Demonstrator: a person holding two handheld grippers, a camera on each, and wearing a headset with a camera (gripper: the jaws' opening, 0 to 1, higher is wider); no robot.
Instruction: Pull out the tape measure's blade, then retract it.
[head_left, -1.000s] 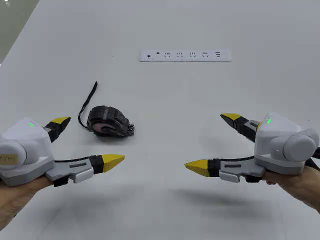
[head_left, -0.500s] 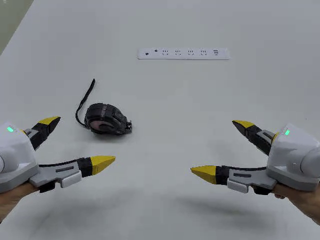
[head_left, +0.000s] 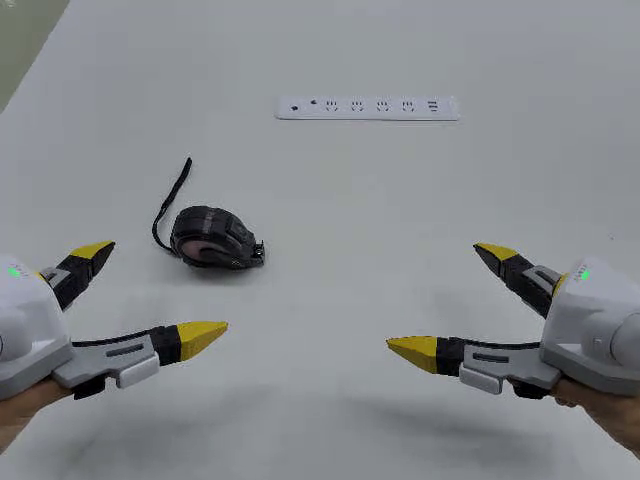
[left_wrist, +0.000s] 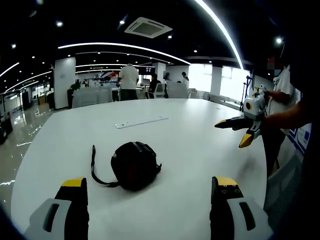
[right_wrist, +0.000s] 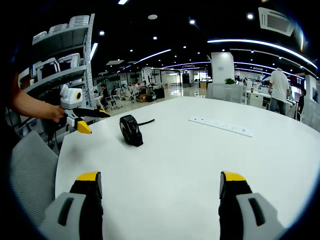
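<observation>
A black tape measure (head_left: 214, 238) with a black wrist strap lies on the white table (head_left: 350, 200), blade retracted. It appears in the left gripper view (left_wrist: 134, 165) just ahead of the jaws and in the right gripper view (right_wrist: 131, 129) farther off to the left. My left gripper (head_left: 148, 295) is open at the lower left, a short way in front of the tape measure. My right gripper (head_left: 455, 300) is open at the lower right, well apart from it. Both hold nothing.
A white power strip (head_left: 368, 107) lies flat at the far middle of the table. In the gripper views, people, desks and shelves stand beyond the table's edge in an office hall.
Both grippers have drawn back toward me and slightly outward, still open. The tape measure has not moved.
</observation>
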